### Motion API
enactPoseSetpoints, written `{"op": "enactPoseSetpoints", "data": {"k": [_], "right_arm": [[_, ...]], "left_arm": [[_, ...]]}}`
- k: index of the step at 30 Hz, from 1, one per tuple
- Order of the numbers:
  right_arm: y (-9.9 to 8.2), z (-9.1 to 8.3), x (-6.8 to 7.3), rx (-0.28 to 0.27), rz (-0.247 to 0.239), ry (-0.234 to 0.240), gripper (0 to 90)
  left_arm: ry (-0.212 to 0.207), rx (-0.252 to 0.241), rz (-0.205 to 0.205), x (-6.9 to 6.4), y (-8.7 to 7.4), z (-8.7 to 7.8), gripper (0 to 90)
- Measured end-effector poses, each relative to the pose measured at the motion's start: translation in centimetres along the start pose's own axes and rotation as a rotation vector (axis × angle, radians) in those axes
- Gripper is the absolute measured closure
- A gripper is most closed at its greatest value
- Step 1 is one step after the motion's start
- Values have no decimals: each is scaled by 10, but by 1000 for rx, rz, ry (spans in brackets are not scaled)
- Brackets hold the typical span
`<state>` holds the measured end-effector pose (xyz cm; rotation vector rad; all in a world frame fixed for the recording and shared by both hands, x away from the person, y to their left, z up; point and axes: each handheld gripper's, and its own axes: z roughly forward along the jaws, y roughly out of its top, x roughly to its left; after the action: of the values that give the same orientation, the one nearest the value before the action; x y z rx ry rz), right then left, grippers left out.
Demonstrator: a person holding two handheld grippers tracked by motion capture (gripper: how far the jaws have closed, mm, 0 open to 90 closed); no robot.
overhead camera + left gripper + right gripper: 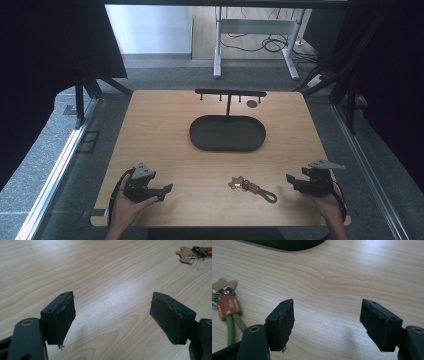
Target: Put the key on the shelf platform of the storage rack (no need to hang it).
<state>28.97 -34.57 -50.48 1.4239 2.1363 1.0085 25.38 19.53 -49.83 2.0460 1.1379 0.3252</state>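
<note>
A keychain (251, 188) lies on the wooden table (165, 130) near its front edge: a tan bear-shaped charm, an orange leather tag and a green cord loop. In the right gripper view the keychain (227, 310) lies at the left, clear of the jaws. Its bear charm (186, 254) appears far off at the top right of the left gripper view. My left gripper (169, 189) rests at the front left, open and empty, pointing right. At the front right my right gripper (290, 178) points left toward the keychain, open, with nothing between its jaws.
A dark oval tray (227, 133) sits at the table's middle. Behind it stands a black T-shaped rack (230, 93) with small pegs, and a dark round disc (251, 103) lies beside the rack. Bare wood separates the grippers from the tray.
</note>
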Motion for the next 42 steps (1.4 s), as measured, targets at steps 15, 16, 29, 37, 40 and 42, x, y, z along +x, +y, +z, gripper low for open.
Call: {"op": "enactPoseSetpoints", "data": {"k": [15, 16, 29, 37, 40, 42], "right_arm": [[10, -10, -3, 21, -20, 58, 373], [10, -10, -3, 21, -20, 58, 373], [61, -27, 26, 197, -213, 132, 428], [79, -26, 49, 303, -303, 193, 469], [83, -20, 59, 338, -333, 214, 483], [85, -15, 68, 365, -357, 226, 490]], "left_arm": [[-9, 17, 0, 2, -2, -4, 206], [-9, 16, -1, 2, -2, -5, 206], [-31, 28, 2, 2, -6, 1, 210], [-37, 10, 9, -1, -3, -4, 211], [-40, 5, 14, -2, -2, -7, 212], [-42, -4, 11, -2, -2, -9, 212]]}}
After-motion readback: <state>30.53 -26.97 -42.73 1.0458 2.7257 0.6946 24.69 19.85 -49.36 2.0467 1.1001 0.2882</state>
